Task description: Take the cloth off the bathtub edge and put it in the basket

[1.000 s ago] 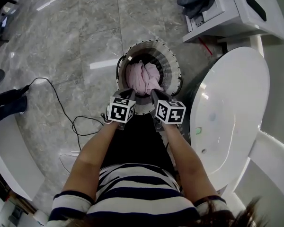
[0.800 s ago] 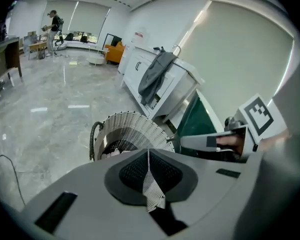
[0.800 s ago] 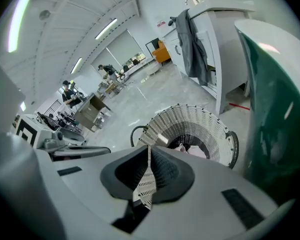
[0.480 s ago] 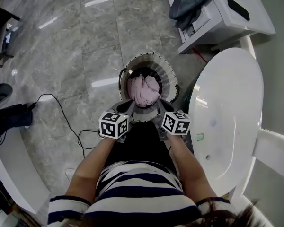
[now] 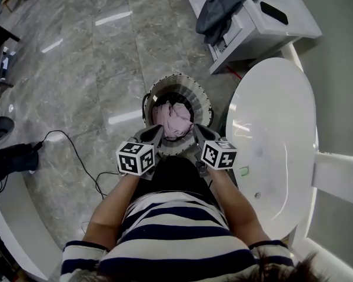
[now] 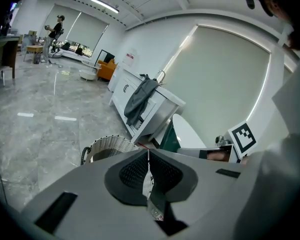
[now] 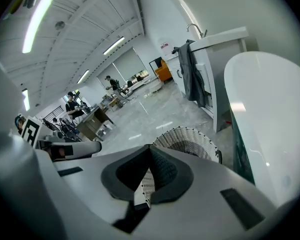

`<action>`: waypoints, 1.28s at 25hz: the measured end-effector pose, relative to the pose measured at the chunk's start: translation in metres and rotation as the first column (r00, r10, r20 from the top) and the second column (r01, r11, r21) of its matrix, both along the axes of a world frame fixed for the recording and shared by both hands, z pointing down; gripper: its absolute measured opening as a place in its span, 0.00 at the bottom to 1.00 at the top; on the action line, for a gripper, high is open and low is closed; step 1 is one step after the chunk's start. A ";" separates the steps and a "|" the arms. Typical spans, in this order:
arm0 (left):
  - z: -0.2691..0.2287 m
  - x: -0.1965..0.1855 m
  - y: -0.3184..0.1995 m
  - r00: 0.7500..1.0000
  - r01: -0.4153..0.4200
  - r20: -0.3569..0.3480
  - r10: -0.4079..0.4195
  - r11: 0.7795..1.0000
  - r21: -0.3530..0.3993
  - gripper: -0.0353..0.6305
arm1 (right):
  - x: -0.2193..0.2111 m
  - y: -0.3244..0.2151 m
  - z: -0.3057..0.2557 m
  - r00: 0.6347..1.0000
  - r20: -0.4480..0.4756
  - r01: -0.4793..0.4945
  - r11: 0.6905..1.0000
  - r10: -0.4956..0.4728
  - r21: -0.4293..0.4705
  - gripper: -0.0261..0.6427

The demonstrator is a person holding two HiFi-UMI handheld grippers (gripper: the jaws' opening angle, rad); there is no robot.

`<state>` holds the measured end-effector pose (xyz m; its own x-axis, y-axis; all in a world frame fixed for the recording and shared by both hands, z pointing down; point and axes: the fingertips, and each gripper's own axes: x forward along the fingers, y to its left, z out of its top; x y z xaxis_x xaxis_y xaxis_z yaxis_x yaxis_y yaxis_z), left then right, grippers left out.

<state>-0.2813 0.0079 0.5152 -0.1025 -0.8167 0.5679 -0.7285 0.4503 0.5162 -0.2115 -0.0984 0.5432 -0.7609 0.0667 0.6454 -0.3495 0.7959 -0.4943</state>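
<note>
A pink cloth (image 5: 174, 118) lies crumpled inside the round woven basket (image 5: 160, 89) on the floor, left of the white bathtub (image 5: 273, 137). My left gripper (image 5: 155, 134) and right gripper (image 5: 197, 134) are held side by side just above the basket's near rim, both shut with nothing between the jaws. In the left gripper view the jaws (image 6: 149, 168) meet in front of the basket (image 6: 109, 146). In the right gripper view the closed jaws (image 7: 149, 168) point past the basket (image 7: 188, 140), with the bathtub (image 7: 270, 114) at the right.
A white cabinet (image 5: 256, 17) with a dark grey garment (image 5: 220, 6) draped over it stands beyond the tub. A black cable (image 5: 82, 148) trails over the marble floor at the left. A dark shoe (image 5: 0, 129) and a white curved counter (image 5: 12, 213) sit at the far left.
Both grippers have drawn back from inside the basket toward the person, leaving the pink cloth in it. The head camera has shifted, so the basket sits higher in view.
</note>
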 end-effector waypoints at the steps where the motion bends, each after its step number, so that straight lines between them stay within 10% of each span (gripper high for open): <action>1: -0.002 0.000 0.001 1.000 0.004 0.000 -0.004 1.000 0.000 0.09 | -0.001 0.001 -0.005 1.000 0.007 0.006 1.000 -0.006 0.005 0.08; 32: -0.008 0.008 0.043 0.993 0.104 -0.051 -0.107 0.993 -0.061 0.09 | 0.009 0.030 -0.020 0.995 -0.005 0.095 0.995 -0.096 -0.004 0.08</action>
